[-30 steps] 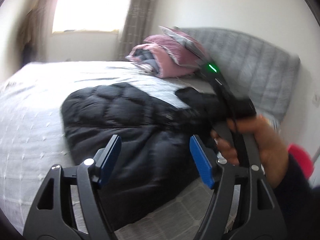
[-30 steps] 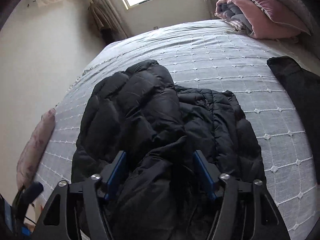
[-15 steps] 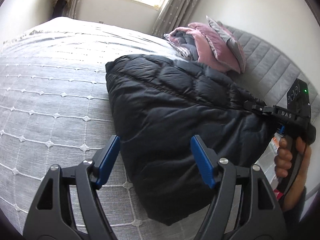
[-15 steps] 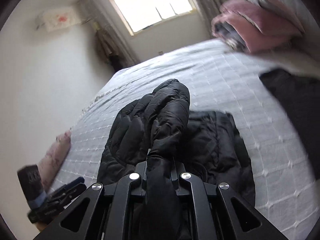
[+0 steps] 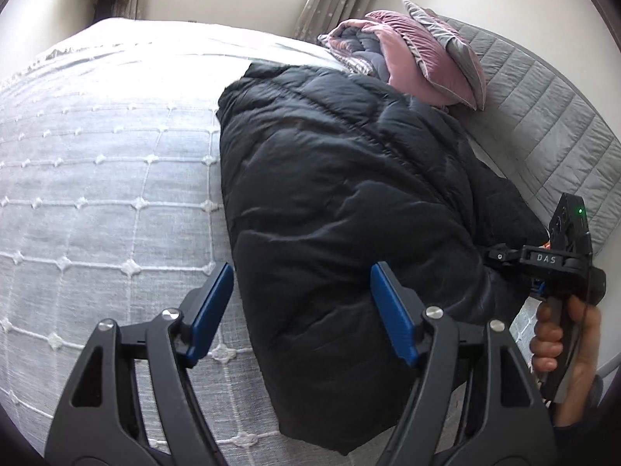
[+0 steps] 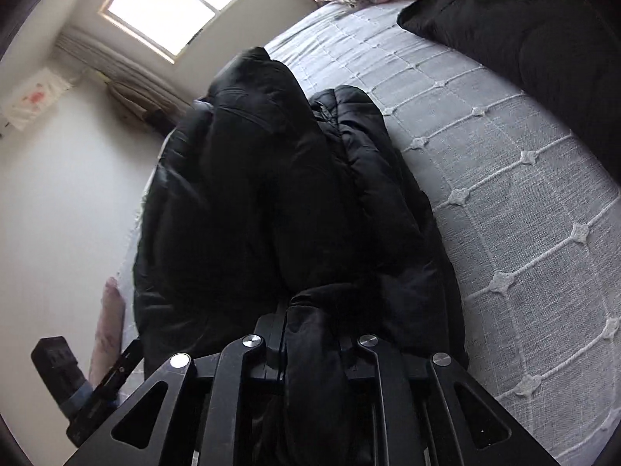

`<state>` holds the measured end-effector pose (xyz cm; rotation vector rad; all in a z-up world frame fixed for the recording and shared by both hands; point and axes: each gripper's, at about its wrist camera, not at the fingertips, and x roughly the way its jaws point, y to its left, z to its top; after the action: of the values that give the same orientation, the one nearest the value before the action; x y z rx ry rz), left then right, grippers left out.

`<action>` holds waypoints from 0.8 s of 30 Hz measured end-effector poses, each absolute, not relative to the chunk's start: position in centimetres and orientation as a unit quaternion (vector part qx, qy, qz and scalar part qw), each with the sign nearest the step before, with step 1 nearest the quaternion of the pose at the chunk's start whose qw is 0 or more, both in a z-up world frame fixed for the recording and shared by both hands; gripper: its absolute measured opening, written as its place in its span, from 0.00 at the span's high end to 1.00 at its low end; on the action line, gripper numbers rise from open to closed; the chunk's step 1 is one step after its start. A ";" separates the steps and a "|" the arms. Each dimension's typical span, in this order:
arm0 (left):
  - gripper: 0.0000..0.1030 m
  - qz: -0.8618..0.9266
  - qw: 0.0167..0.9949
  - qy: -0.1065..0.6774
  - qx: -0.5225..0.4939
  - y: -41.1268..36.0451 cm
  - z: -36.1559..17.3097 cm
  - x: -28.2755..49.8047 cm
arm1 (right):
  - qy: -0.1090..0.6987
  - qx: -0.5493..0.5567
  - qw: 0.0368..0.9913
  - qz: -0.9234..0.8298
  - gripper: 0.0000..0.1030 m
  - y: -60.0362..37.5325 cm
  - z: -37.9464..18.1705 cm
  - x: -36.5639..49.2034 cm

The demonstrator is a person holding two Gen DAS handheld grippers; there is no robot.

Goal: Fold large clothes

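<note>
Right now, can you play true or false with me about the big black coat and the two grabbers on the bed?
1. The black puffy jacket lies on the grey bedspread. True.
2. The left gripper is squeezing the jacket. False: its blue pads stand wide apart, pressing on nothing.
3. The right gripper is pinching a bunch of the jacket. True: dark fabric is bunched between its closed fingers.
4. The pink bedding is piled near the grey headboard. True.
5. The jacket is red. False: it is black.
6. The window is dark. False: bright daylight comes through it.
</note>
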<state>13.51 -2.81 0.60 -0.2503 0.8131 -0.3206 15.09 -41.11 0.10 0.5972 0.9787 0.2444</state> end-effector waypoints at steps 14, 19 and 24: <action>0.29 -0.134 0.897 0.402 -0.122 -2.2 0.4 13.3 | 0.438 0.151 0.886 0.022 0.52 -41.4 3.0 12.7; 0.29 -0.135 0.899 0.401 -0.116 -2.8 0.5 13.4 | 0.340 0.051 0.939 -0.003 0.70 -38.8 6.2 11.2; 0.29 -0.131 0.902 0.397 -0.110 -3.0 0.6 13.4 | 0.339 0.025 0.935 0.097 0.83 -34.6 6.8 10.9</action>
<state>13.40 -3.01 0.58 -0.2279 0.8221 -0.2703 10.94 -34.64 6.80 0.0521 0.6932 0.1987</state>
